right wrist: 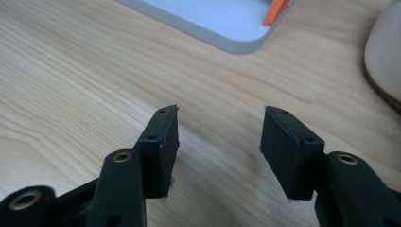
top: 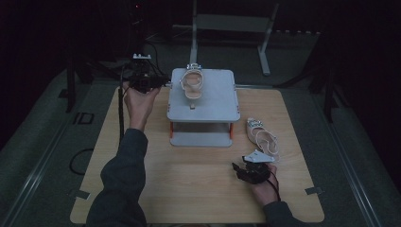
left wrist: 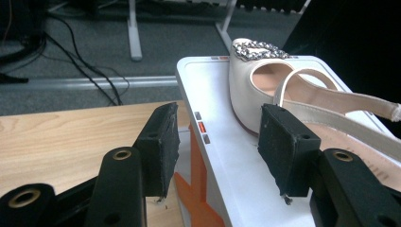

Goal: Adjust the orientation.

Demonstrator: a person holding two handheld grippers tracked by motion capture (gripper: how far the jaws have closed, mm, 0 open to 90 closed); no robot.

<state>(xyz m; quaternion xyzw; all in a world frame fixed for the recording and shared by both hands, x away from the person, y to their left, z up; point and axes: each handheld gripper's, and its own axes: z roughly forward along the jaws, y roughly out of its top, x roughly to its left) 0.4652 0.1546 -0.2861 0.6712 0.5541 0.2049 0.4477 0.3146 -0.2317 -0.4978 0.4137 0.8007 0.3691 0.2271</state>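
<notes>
In the right gripper view the shoe (right wrist: 384, 61) is cut off by the right edge; the stand (right wrist: 222, 23) by the top edge.

left tool (top: 143, 82) beside stand (top: 208, 101) – sandal (top: 193, 84) on top – second sandal (top: 263, 137) on table

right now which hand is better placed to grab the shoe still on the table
Right. The right gripper sits open just in front of the shoe on the table, while the left gripper is across at the grey stand.

Stand (top: 203, 101) blocks mid table (top: 189, 189).
</notes>
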